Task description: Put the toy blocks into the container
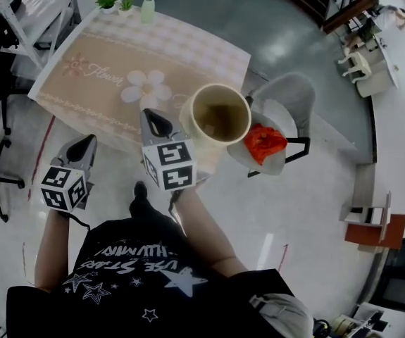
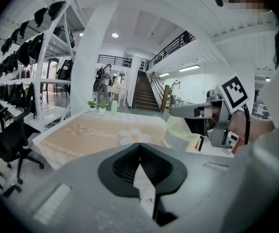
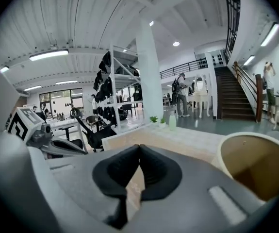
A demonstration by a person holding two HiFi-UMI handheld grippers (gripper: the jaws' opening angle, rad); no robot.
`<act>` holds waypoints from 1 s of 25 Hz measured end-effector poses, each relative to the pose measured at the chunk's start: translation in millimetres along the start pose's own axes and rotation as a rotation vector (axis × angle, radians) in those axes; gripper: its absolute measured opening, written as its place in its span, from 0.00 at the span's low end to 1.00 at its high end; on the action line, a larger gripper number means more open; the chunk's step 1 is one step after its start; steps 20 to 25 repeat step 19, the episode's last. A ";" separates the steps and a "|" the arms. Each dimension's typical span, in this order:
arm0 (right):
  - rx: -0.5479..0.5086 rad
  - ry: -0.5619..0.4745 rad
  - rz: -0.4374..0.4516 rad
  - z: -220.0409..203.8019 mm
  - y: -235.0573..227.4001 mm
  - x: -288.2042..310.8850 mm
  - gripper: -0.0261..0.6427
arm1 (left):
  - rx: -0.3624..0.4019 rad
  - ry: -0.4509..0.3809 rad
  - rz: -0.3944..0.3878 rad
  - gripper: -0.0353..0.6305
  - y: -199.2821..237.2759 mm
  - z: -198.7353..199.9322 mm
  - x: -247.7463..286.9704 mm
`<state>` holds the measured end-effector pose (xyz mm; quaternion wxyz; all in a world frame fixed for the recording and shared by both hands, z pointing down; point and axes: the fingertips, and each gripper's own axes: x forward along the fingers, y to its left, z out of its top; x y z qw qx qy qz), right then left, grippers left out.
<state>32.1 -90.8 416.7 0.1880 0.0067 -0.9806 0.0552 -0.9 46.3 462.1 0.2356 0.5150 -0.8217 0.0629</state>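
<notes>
Container: cream tub, centre of the head view, on the lower right corner of the worktop; its inside is too dim to read.
Toy blocks: none visible on the worktop; probably already in the tub, though that cannot be confirmed.
Right tongs: closed tip to tip, holding nothing, just left of the tub.
Left tongs: closed, holding nothing, lower left, beyond the worktop edge.
Edges: the tub stands close to the corner; a chair with a red bundle sits just to its right.
Open room: the floral cloth is bare except for the plants at the upper edge.
</notes>
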 end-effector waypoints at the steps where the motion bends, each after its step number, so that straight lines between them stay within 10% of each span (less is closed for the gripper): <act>1: 0.000 0.009 -0.009 -4.6 3.4 -4.5 0.05 | -0.003 -0.004 0.001 0.07 -0.2 -3.1 -7.9; 25: -0.021 0.081 -0.094 -89.9 93.1 -118.3 0.05 | -0.057 -0.032 0.046 0.07 -28.6 -106.1 -170.3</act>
